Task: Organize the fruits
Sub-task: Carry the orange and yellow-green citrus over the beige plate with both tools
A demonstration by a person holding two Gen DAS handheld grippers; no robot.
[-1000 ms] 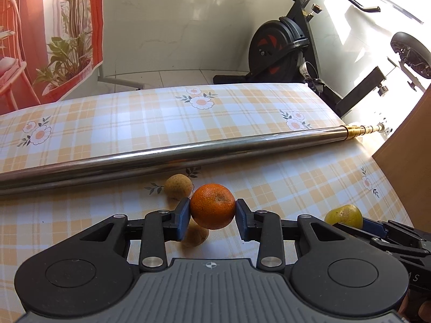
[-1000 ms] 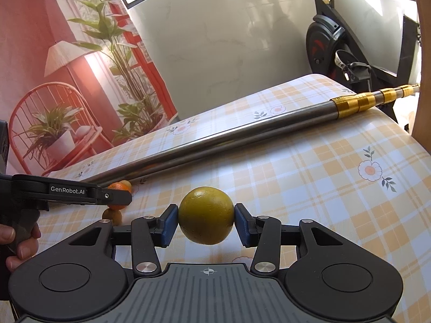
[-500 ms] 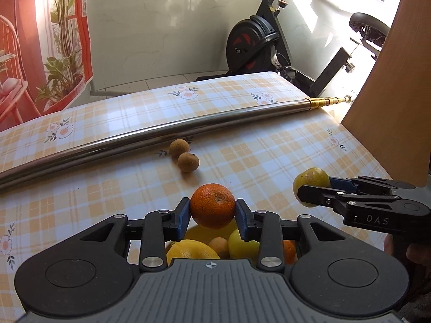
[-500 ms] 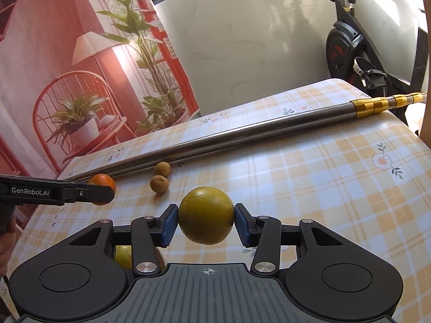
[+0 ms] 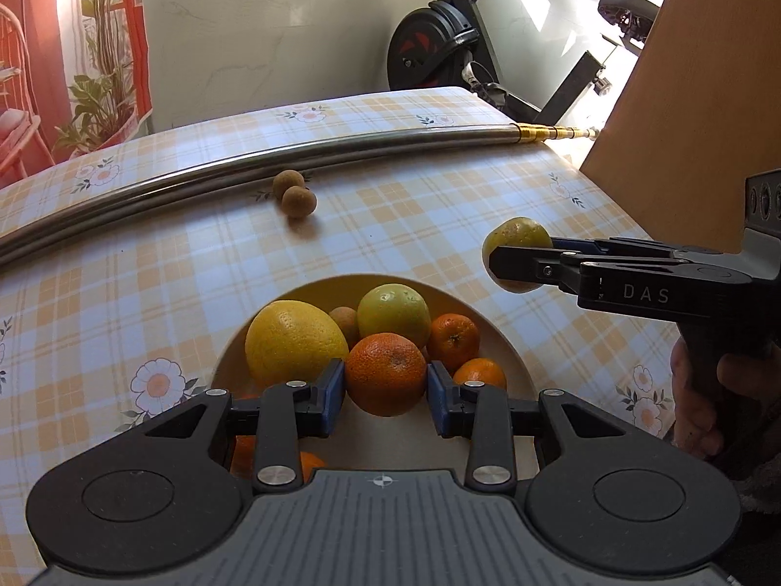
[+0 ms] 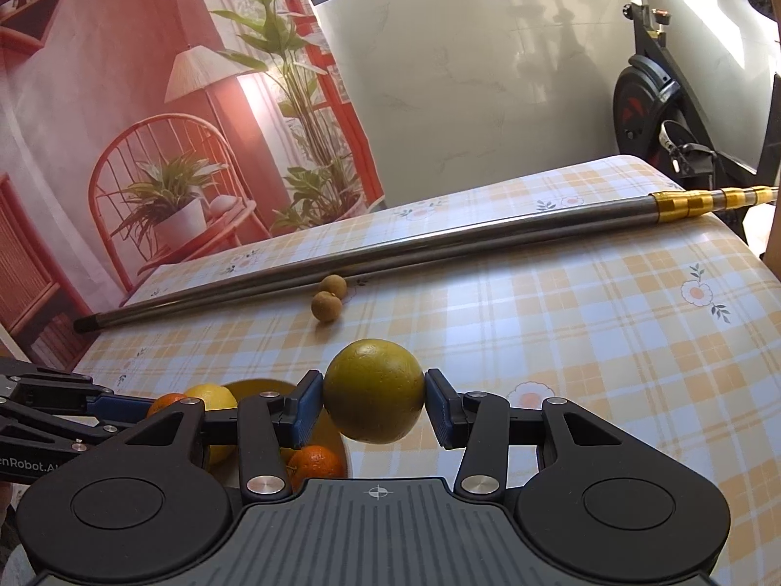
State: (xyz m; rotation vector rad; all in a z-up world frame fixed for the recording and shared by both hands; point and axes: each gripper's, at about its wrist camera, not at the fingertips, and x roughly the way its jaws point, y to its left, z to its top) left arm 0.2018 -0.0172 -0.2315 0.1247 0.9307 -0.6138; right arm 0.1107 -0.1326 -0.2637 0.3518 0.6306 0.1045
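My left gripper [image 5: 386, 388] is shut on an orange [image 5: 386, 372] and holds it over a cream bowl [image 5: 512, 356]. The bowl holds a large yellow citrus [image 5: 293, 339], a green-yellow citrus [image 5: 393, 313], small tangerines [image 5: 454, 334] and a brown longan. My right gripper [image 6: 374, 403] is shut on a green-yellow lime [image 6: 374, 390], held above the table just right of the bowl [image 6: 254, 386]. The right gripper and its lime [image 5: 517, 234] also show in the left wrist view. Two loose brown longans [image 5: 293, 195] lie on the table by the pole; they also show in the right wrist view [image 6: 329, 298].
A long steel pole [image 5: 293, 158] with a gold end lies across the checked tablecloth [image 5: 146, 283]; it also shows in the right wrist view [image 6: 463, 241]. An exercise bike [image 5: 439, 53] stands beyond the table. A wooden panel [image 5: 693, 97] rises at the right edge.
Both grippers have pulled back and risen with their fruit. The bowl of fruit has come into full view under my left gripper; the longans now lie farther off.
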